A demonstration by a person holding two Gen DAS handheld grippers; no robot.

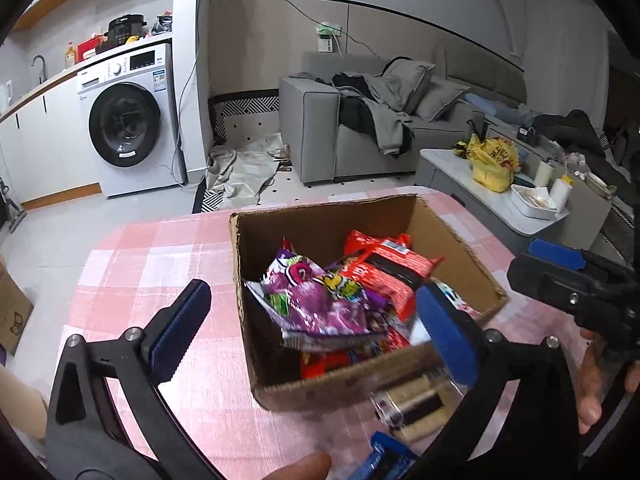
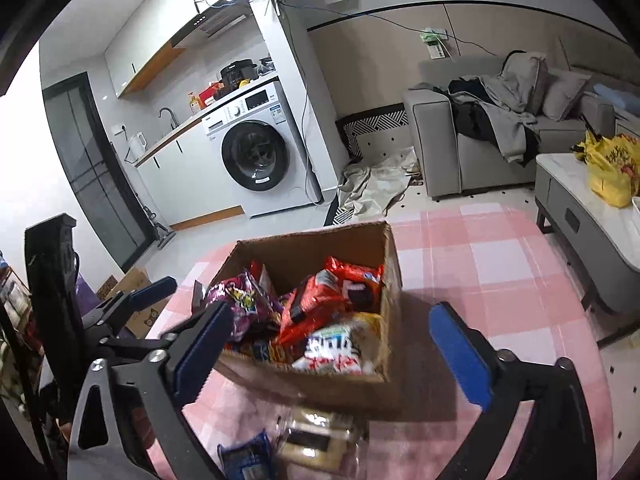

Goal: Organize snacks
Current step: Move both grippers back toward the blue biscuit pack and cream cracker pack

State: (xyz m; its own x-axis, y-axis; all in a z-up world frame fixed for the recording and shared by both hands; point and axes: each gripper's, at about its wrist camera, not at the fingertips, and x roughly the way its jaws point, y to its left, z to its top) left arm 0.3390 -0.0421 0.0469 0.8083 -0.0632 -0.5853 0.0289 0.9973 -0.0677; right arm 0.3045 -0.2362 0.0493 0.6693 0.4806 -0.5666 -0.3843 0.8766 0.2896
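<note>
An open cardboard box (image 1: 280, 390) stands on a pink checked table (image 1: 132, 264) and holds several snack packs: a purple pack (image 1: 320, 304), a red pack (image 1: 384, 268) and others. In the right wrist view the box (image 2: 394, 264) also shows a white-and-red pack (image 2: 340, 346). A clear pack of dark-and-beige biscuits (image 1: 416, 406) and a blue pack (image 1: 386, 460) lie on the table in front of the box. My left gripper (image 1: 316, 332) is open and empty over the box's near side. My right gripper (image 2: 332, 348) is open and empty, just before the box.
A grey sofa (image 1: 320, 132) with clothes, a white coffee table (image 1: 452, 164) with a yellow bag (image 1: 492, 164), and a washing machine (image 1: 128, 120) stand beyond the table. A cardboard box (image 2: 138, 292) sits on the floor at the left.
</note>
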